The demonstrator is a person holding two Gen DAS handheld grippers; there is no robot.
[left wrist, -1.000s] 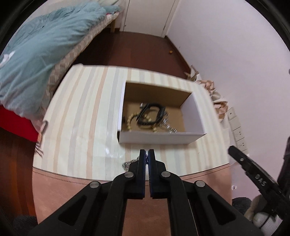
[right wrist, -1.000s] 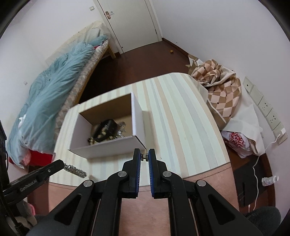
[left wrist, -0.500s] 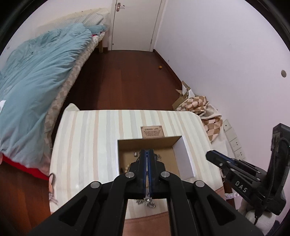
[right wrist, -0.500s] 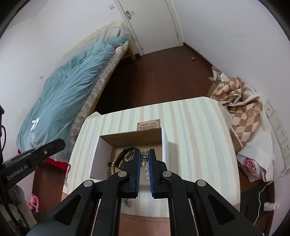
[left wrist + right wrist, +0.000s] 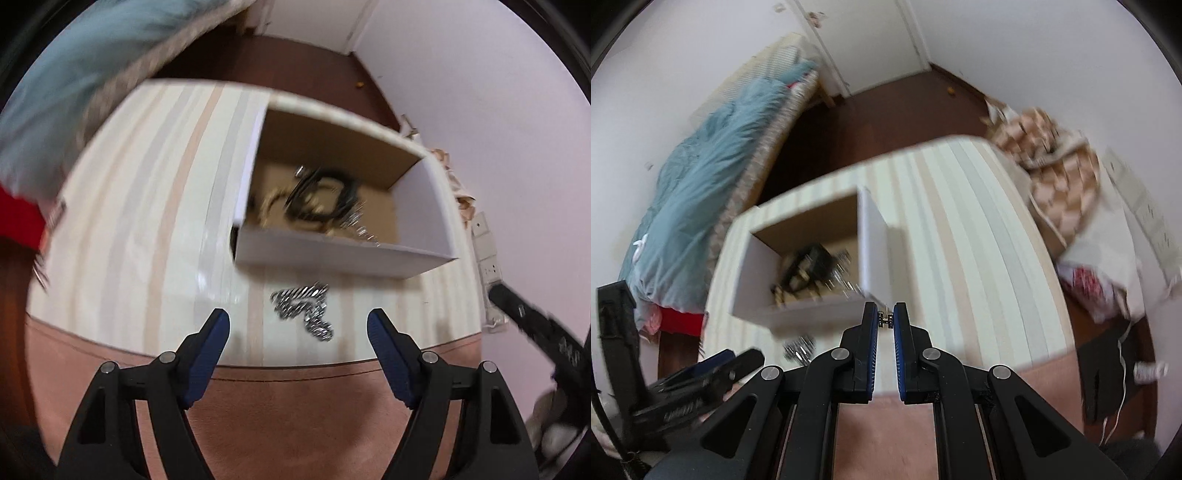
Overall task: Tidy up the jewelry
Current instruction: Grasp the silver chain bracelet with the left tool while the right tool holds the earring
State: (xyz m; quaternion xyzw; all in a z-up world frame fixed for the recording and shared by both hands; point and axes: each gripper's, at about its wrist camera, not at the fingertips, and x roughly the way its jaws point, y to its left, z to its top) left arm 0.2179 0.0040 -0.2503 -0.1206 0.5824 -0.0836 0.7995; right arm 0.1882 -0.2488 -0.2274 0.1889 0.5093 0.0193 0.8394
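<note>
A silver chain [image 5: 304, 308] lies in a heap on the striped table, just in front of the open white box [image 5: 343, 254]. My left gripper [image 5: 298, 325] is open, with its fingers to either side of the chain and slightly short of it. The box holds black, gold and silver jewelry [image 5: 321, 203]. In the right wrist view my right gripper [image 5: 885, 319] is shut on a small silver piece [image 5: 885, 319], near the box's [image 5: 798, 314] front right corner. The chain [image 5: 799, 349] and the left gripper [image 5: 713, 373] show at lower left.
The table [image 5: 147, 206] has a striped cloth and a pinkish front edge. A bed with a teal duvet [image 5: 701, 184] stands to the left. A checkered cloth pile [image 5: 1056, 162] and wall sockets [image 5: 487, 254] are to the right. The dark floor and a door lie beyond.
My left gripper has come back down from over the box and opened; the silver chain it held now lies on the table. My right gripper has drawn back from the box, still shut.
</note>
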